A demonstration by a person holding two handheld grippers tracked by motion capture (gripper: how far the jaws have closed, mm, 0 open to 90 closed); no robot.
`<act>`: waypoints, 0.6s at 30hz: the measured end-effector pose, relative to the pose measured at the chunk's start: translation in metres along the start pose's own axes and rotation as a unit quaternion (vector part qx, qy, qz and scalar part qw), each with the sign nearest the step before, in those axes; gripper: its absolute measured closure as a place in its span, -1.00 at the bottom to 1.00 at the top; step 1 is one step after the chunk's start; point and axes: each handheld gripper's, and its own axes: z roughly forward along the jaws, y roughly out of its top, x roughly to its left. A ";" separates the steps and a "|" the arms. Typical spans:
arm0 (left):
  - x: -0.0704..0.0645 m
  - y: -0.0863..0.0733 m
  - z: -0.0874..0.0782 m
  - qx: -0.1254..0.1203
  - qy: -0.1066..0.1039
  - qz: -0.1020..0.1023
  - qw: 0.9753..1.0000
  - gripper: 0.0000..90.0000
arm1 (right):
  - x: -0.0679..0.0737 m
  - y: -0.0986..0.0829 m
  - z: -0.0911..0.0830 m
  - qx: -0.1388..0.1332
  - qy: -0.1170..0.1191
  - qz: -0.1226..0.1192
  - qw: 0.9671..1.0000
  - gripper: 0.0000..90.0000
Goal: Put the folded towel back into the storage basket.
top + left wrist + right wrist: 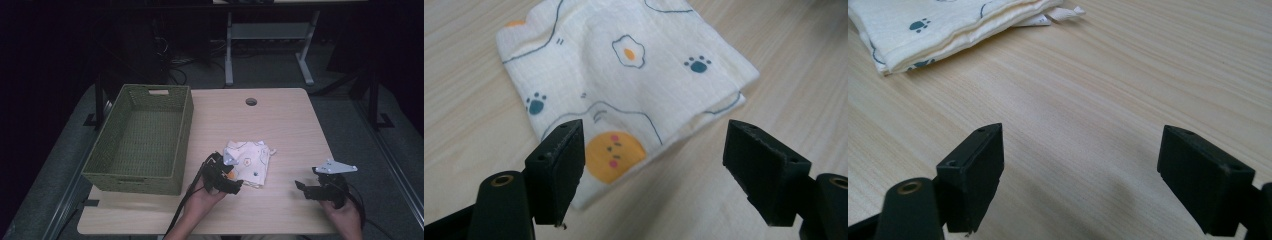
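Observation:
A folded white cloth [250, 159] printed with fried eggs, paw prints and an orange face lies on the wooden table [280, 125] near its middle. In the left gripper view the cloth [624, 75] is spread out just beyond the jaws. My left gripper [231, 184] hovers at the cloth's near left corner, open, its jaws wide on either side of that corner [654, 165]. My right gripper [302, 187] sits to the right of the cloth, open over bare wood. From the right gripper view, the cloth's folded edge [948, 30] lies far ahead at upper left, with a small tag [1063, 14] beside it.
A green woven basket [120, 175] stands on the table's left side, close to my left gripper. A round cable hole [251, 102] is at the table's far edge. Desk legs [229, 55] and cables stand on the floor beyond.

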 end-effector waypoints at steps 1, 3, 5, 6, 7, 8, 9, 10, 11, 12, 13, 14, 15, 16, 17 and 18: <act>0.000 0.000 0.000 0.000 0.000 0.000 1.000 -0.44 | 0.000 0.000 0.000 0.000 0.000 0.000 1.000 -0.59; 0.001 0.005 0.004 0.009 0.002 0.003 1.000 -0.44 | 0.000 0.000 0.000 0.001 0.001 0.001 1.000 -0.59; 0.003 0.010 0.008 0.013 0.002 0.007 1.000 -0.40 | 0.001 0.000 0.000 0.001 0.001 0.001 1.000 -0.59; 0.005 0.015 0.012 0.019 0.001 0.004 1.000 -0.39 | 0.001 0.000 0.000 0.001 0.001 0.000 1.000 -0.59; 0.005 0.015 0.012 0.019 0.001 0.004 1.000 -0.39 | 0.001 0.000 0.000 0.001 0.001 0.000 1.000 -0.59; 0.006 0.018 0.015 0.022 0.002 0.003 1.000 -0.39 | 0.001 0.000 0.000 0.001 0.001 0.000 1.000 -0.59; 0.007 0.021 0.017 0.025 0.003 0.005 1.000 -0.39 | 0.001 0.000 0.000 0.001 0.001 0.001 1.000 -0.59; 0.008 0.023 0.019 0.026 0.002 0.005 1.000 -0.39 | 0.001 0.000 0.000 0.000 0.002 0.001 1.000 -0.59; 0.008 0.026 0.021 0.029 0.003 0.007 1.000 -0.35 | 0.001 0.000 0.000 -0.001 0.002 0.000 1.000 -0.59; 0.009 0.028 0.023 0.034 0.005 0.012 0.999 -0.35 | 0.001 0.000 0.000 -0.001 0.002 0.000 1.000 -0.59; 0.009 0.031 0.025 0.040 0.009 0.015 0.999 -0.34 | 0.001 0.000 0.000 -0.001 0.003 0.000 1.000 -0.59; 0.011 0.035 0.029 0.044 0.005 0.013 0.999 -0.33 | 0.001 0.000 0.000 0.000 0.002 0.000 1.000 -0.59; 0.011 0.035 0.029 0.044 0.005 0.013 0.999 -0.33 | 0.001 0.000 0.000 0.000 0.002 0.000 1.000 -0.59; 0.012 0.037 0.032 0.047 0.005 0.012 0.999 -0.33 | 0.001 0.000 0.000 -0.001 0.002 -0.001 1.000 -0.59; 0.013 0.039 0.034 0.050 0.007 0.013 0.999 -0.32 | 0.001 0.000 0.000 -0.001 0.002 -0.001 1.000 -0.59; 0.015 0.042 0.038 0.057 0.008 0.015 0.998 -0.30 | 0.001 0.000 0.000 -0.002 0.001 -0.001 1.000 -0.59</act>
